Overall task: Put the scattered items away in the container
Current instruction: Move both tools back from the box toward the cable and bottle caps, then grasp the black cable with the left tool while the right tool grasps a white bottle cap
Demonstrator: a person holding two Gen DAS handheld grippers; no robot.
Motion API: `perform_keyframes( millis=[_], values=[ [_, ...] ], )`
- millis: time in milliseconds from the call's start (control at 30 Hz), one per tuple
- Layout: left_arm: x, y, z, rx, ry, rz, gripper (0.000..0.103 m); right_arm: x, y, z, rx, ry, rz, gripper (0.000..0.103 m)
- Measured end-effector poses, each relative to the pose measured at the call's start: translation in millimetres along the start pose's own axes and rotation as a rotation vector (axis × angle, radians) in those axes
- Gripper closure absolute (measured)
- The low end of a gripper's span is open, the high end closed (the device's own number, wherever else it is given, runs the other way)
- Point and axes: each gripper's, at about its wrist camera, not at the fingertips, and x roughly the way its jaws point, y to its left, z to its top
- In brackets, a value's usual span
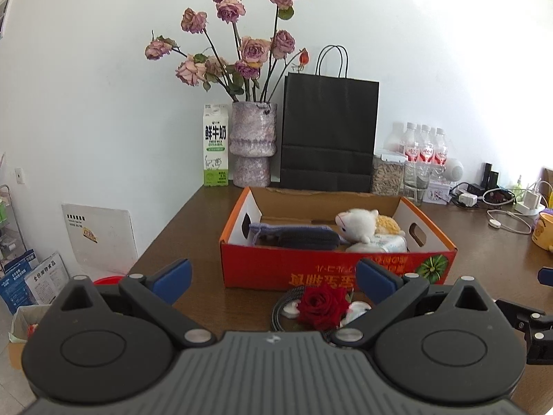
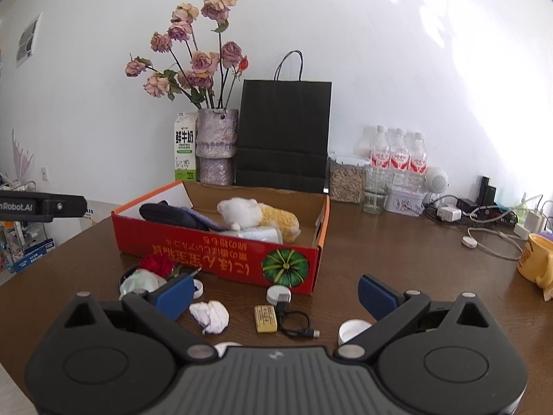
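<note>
A red cardboard box [image 1: 311,269] [image 2: 221,259] stands on the brown table and holds a white and yellow plush toy [image 1: 363,223] [image 2: 249,216], a dark pouch [image 1: 300,237] [image 2: 169,216] and a white packet [image 1: 380,243]. In front of it lie a red rose [image 1: 323,304] [image 2: 157,263], a crumpled tissue [image 2: 211,314], a yellow eraser [image 2: 265,318], a short black cable [image 2: 293,321], a round white charger [image 2: 278,294] and white caps [image 2: 350,330]. My left gripper [image 1: 273,278] is open above the rose. My right gripper [image 2: 276,292] is open over the small items.
Along the wall stand a milk carton [image 1: 215,145], a vase of dried roses [image 1: 254,141], a black paper bag [image 1: 328,131], a jar of seeds [image 2: 345,180], water bottles [image 2: 397,155] and chargers with cables [image 2: 484,214]. A yellow mug [image 2: 535,263] sits at the right.
</note>
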Motion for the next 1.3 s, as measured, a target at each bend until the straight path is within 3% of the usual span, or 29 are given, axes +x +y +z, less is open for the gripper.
perform_keyframes(
  millis=[333,1033,1300],
  values=[
    [-4,-9,-45,0.05,0.088,-0.064,0.0,8,5,-44,0.034,0.129,0.048,0.002],
    [39,-39,-86,0.161,0.227,-0.099,0.0,58,22,-57,0.015,0.239,0.053,0.009],
    [44,-41,-90,0.155,0.217,-0.132,0.03,68,24,-55,0.009,0.224,0.066,0.015]
  ],
)
